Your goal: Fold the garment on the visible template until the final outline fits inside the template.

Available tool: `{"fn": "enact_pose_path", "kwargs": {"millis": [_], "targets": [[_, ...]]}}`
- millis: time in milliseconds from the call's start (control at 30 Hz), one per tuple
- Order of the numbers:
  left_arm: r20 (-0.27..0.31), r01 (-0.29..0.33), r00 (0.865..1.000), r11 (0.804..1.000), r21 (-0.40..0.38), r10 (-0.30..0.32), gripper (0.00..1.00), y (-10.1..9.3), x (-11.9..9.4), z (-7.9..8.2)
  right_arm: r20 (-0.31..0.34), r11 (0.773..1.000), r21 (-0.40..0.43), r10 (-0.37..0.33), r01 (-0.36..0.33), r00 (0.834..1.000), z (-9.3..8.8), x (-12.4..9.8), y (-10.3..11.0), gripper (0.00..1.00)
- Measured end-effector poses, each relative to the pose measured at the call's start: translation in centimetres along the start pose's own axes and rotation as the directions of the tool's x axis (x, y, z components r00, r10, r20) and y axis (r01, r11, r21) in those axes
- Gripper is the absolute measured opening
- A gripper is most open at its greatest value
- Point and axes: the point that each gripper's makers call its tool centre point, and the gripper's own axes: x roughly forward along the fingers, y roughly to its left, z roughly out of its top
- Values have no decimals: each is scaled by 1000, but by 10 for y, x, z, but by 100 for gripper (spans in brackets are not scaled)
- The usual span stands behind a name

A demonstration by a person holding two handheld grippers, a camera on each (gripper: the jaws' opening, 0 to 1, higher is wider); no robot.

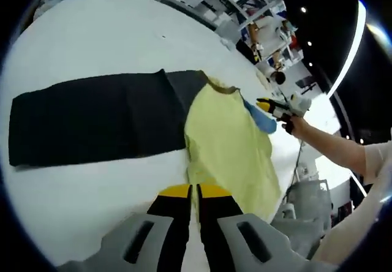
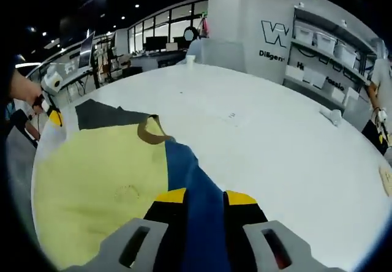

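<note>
White table [image 1: 92,45] is carrying everything, and behind it a showroom with shelves [image 2: 331,45] of bins is standing along the far wall. On the table a dark template [image 1: 92,122] is lying flat as a long strip. The shirt [image 1: 229,152], yellow with a brown collar [image 2: 150,134] and a blue sleeve [image 2: 196,192], is lying with one end over the end of the template and the rest spreading away from it onto the white surface.

In the left gripper view, your left gripper [image 1: 195,192] is sitting at the shirt's hem, on the side of the shirt away from the collar. Its two yellow-tipped jaws are standing almost together with the yellow edge at the tips; you cannot tell from this view if they are pinching cloth. Beyond the shirt, on the side far from the template, your hand is holding the right gripper [image 1: 267,106] at the blue sleeve.

In the right gripper view, the right gripper [image 2: 205,197] is clenching the blue sleeve, which is running up between the jaws toward the collar. The left gripper [image 2: 55,117] is showing at the far edge of the shirt, beside the dark template [image 2: 101,116] corner.
</note>
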Motion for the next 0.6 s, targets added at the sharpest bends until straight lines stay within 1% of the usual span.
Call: {"fn": "enact_pose_path", "kwargs": {"millis": [33, 100, 133, 267, 300, 333, 367, 433, 467, 533, 600], "targets": [[13, -9, 1000, 1000, 13, 9, 4, 3, 3, 8, -3, 1000, 1, 2, -2, 1000, 0, 1, -1, 17], [26, -13, 1000, 1000, 23, 13, 5, 5, 6, 19, -19, 1000, -12, 5, -5, 1000, -1, 6, -5, 17], [36, -24, 999, 999, 40, 23, 5, 8, 8, 27, -23, 1000, -14, 6, -6, 1000, -2, 7, -5, 16], [67, -34, 997, 997, 76, 29, 6, 13, 13, 51, -50, 999, -21, 25, -26, 998, -8, 12, -7, 16], [84, -40, 996, 994, 101, 32, 7, 14, 15, 60, -55, 999, -22, 29, -30, 998, -9, 13, -8, 16], [88, -47, 995, 993, 113, 37, 9, 16, 17, 64, -62, 999, -20, 35, -36, 997, -11, 14, -8, 17], [100, -62, 994, 988, 141, 48, 12, 19, 19, 72, -68, 999, -25, 37, -39, 997, -12, 14, -10, 16], [116, -88, 991, 980, 178, 68, 17, 24, 23, 82, -74, 999, -28, 43, -45, 996, -13, 15, -10, 16], [120, -98, 990, 976, 194, 76, 19, 24, 24, 84, -80, 998, -25, 50, -53, 996, -14, 16, -10, 16], [125, -121, 988, 968, 221, 95, 19, 29, 28, 92, -96, 997, -15, 69, -71, 993, -18, 18, -10, 14], [132, -162, 983, 949, 270, 130, 19, 38, 30, 101, -104, 997, -21, 70, -73, 992, -19, 20, -13, 13]]}}
